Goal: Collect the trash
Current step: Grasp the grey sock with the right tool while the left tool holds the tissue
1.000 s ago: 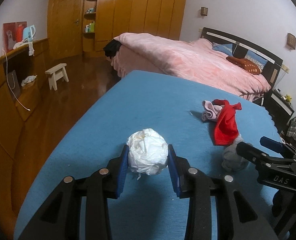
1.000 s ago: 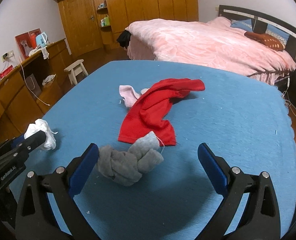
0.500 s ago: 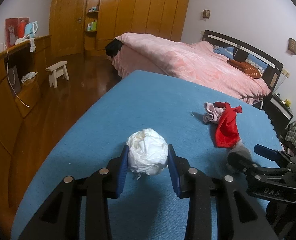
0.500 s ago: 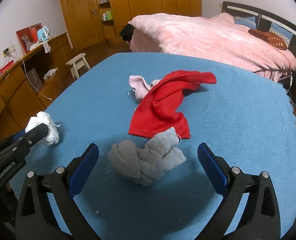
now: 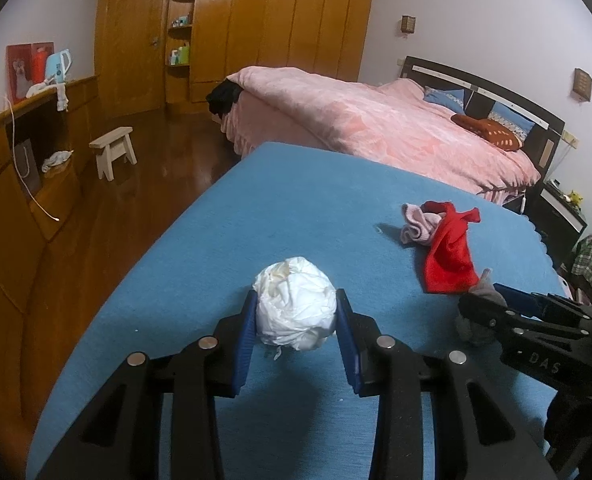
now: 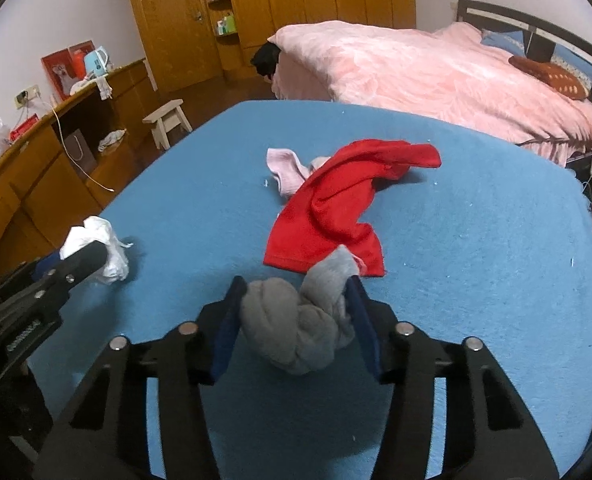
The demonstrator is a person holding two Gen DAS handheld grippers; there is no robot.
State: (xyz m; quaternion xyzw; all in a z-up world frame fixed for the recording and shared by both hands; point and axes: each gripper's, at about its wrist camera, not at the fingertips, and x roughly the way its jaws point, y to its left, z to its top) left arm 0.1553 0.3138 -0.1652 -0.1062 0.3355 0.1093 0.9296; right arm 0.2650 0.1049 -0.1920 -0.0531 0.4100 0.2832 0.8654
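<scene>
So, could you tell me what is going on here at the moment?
A person is working over a blue cloth-covered surface with a handheld gripper in each hand. The left gripper is clamped on a crumpled white paper ball. The right gripper has just been closing, and its pads now press on a knotted grey sock. A red cloth and a pink sock lie untouched beyond it.

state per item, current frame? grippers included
left gripper: shut on white paper ball
right gripper: jaws just closed, shut on grey cloth
red cloth: loose, crumpled, overlapping the pink cloth
wardrobe door: closed
</scene>
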